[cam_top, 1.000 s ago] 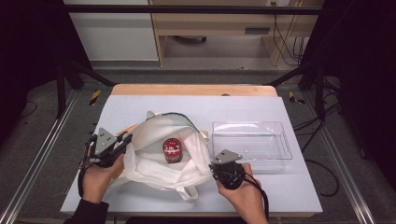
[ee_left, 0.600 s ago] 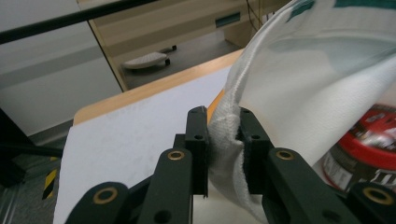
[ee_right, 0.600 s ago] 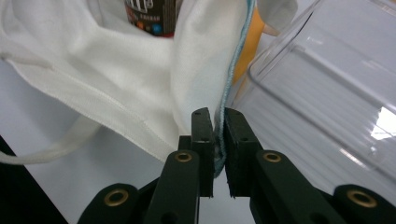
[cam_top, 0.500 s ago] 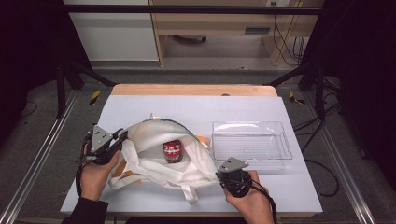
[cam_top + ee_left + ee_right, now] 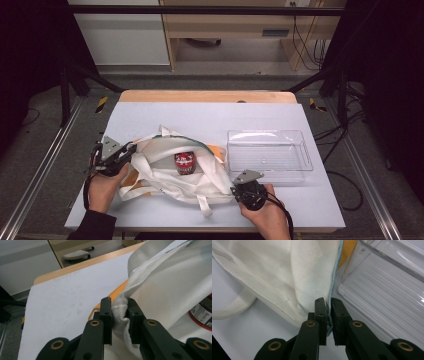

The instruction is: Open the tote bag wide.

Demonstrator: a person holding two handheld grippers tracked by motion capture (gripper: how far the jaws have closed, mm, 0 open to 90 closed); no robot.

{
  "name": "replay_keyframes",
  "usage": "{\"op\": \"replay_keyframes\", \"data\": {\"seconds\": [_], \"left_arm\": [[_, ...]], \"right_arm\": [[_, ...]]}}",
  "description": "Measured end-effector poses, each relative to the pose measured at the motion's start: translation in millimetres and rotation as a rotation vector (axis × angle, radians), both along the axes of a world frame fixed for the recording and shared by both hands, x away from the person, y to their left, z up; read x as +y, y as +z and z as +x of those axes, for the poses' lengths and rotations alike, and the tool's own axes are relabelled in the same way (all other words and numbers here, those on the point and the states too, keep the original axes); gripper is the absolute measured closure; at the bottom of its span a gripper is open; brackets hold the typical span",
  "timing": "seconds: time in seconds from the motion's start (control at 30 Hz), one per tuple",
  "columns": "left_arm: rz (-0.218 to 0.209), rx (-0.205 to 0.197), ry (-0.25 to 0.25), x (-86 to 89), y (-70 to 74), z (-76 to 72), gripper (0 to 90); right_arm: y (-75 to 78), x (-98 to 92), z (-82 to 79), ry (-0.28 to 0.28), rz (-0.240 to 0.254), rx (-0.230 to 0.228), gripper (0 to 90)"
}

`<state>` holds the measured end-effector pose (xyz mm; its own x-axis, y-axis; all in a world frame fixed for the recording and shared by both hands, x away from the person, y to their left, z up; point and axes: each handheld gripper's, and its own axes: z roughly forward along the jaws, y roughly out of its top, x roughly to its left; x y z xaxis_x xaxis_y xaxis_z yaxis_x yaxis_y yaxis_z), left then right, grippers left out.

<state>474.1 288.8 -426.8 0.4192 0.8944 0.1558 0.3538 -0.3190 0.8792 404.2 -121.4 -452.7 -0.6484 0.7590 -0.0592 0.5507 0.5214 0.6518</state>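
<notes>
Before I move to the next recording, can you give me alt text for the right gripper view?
The right gripper has its two black jaws shut on the blue-trimmed edge of a cream cloth tote bag. A clear ribbed plastic tray lies just to the right on the white table, and one cream strap of the bag trails to the left.

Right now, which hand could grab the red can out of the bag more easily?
Probably the left. The left gripper pinches the bag nearer the can; the right gripper pinches the bag's far corner, beside the clear tray.
</notes>
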Motion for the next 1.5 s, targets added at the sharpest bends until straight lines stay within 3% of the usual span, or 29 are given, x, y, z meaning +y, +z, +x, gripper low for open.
{"op": "replay_keyframes", "data": {"seconds": [0.2,0.37,0.53,0.77,0.97,1.1,1.3,1.5], "left_arm": [[0.004,-0.019,0.014,2.1,2.2,-1.5,78.7],[-0.021,-0.012,0.030,8.5,0.3,0.2,78.7],[-0.033,0.022,0.025,9.0,-8.0,4.5,78.6],[-0.037,0.018,0.016,8.7,-10.7,4.0,77.7],[-0.042,-0.022,0.037,7.5,-4.1,-4.1,63.1],[-0.048,-0.053,0.048,7.6,4.5,-14.1,52.7],[-0.056,-0.087,0.041,11.9,16.9,-34.8,48.6],[-0.046,-0.089,-0.016,1.5,22.7,-57.2,46.7]], "right_arm": [[4.6,-0.8,-3.9,0.000,-0.001,-0.021,84.7],[10.0,-6.6,-4.4,-0.009,0.009,-0.025,84.9],[2.7,-3.8,-2.4,-0.002,-0.009,-0.011,84.9],[-2.6,-3.8,-0.7,-0.009,0.005,-0.015,83.4],[1.2,-7.5,-2.2,-0.018,0.015,-0.046,62.1],[9.4,-8.3,-8.2,0.012,0.034,-0.081,54.6],[24.8,-13.5,-20.4,0.036,0.075,-0.099,50.3],[64.9,-5.0,-16.8,0.106,0.136,-0.173,44.3]]}}
